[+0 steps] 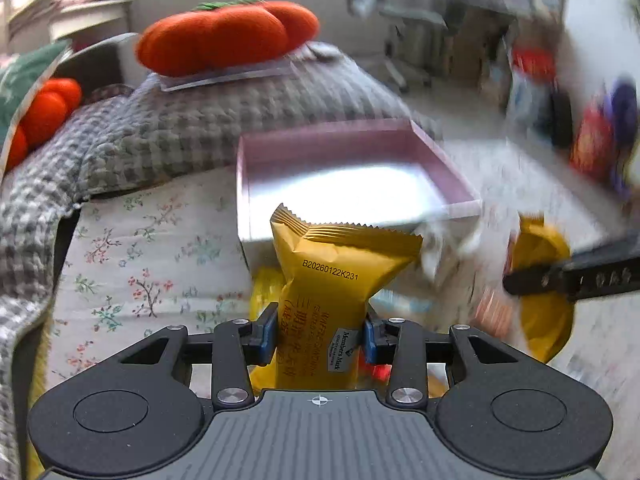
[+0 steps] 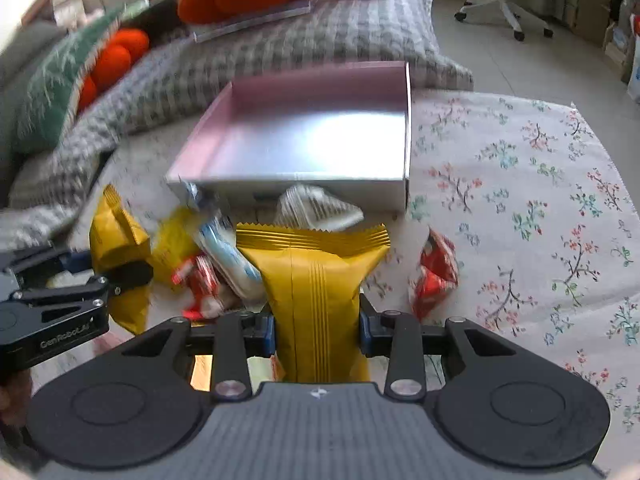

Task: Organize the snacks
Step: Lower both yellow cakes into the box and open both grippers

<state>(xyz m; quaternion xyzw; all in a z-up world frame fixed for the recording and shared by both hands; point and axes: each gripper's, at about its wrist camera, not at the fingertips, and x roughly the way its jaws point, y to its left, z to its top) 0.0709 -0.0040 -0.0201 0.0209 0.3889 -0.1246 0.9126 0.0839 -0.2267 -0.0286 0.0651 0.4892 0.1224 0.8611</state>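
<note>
We are at the pick-up step, with a snack in each tool: our left gripper (image 1: 320, 336) is clamped on a yellow packet (image 1: 332, 280) with a printed code and label, and our right gripper (image 2: 316, 330) is clamped on a second yellow packet (image 2: 316, 284), seam side up. Both packets stand just near of the pink box (image 2: 304, 140), which lies open and, so far as we see, bare on the floral cloth (image 2: 520, 200). Next, we judge, each packet must go up over the near wall of the box and be let go inside. The right wrist view alone shows the loose pile (image 2: 208, 264) left of its packet and a red packet (image 2: 436, 276) to the right; the left wrist view is blurred there.
</note>
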